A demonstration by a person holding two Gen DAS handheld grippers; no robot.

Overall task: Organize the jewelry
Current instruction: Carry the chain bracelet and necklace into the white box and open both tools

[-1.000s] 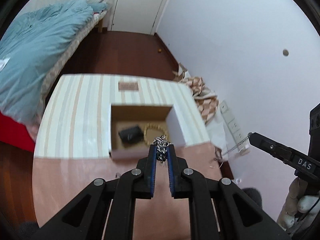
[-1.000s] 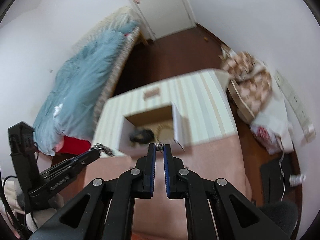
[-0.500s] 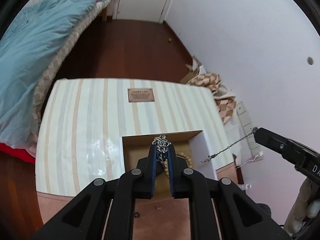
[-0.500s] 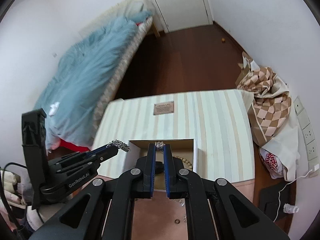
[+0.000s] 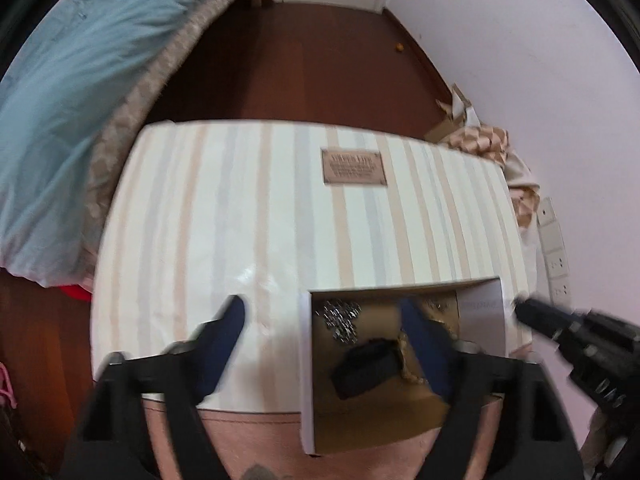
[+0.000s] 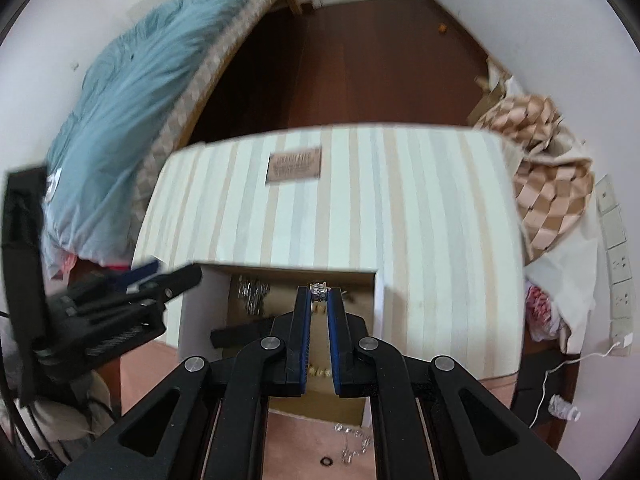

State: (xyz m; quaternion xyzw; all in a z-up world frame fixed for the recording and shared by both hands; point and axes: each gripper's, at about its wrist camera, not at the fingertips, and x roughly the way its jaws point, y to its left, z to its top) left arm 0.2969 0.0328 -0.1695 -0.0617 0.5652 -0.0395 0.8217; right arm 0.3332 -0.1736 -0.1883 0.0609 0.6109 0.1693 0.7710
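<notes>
An open cardboard box (image 5: 316, 360) with white walls sits on a striped top. In it lie a chunky silver chain (image 5: 338, 320), a black item (image 5: 366, 366) and a gold bead bracelet (image 5: 404, 354). My left gripper (image 5: 322, 312) hangs over the box's left wall. Its jaws are opening wide, with the silver chain lying loose in the box below them. My right gripper (image 6: 319, 295) is over the box (image 6: 280, 280), shut on a small silver piece (image 6: 319, 290) at its tips. The silver chain (image 6: 252, 294) shows at the box's left. Each gripper appears blurred in the other's view.
The striped top (image 5: 240, 208) bears a brown label (image 5: 354, 168). Loose silver jewellery (image 6: 352, 444) and a small dark ring (image 6: 327, 461) lie on the pink surface in front of the box. A bed with a blue duvet (image 5: 80, 92) stands left, checked fabric (image 6: 548, 184) right.
My left gripper's jaws have opened and the chunky silver chain has dropped into the box. Both grippers have come forward and down over the box, which now looks larger.
</notes>
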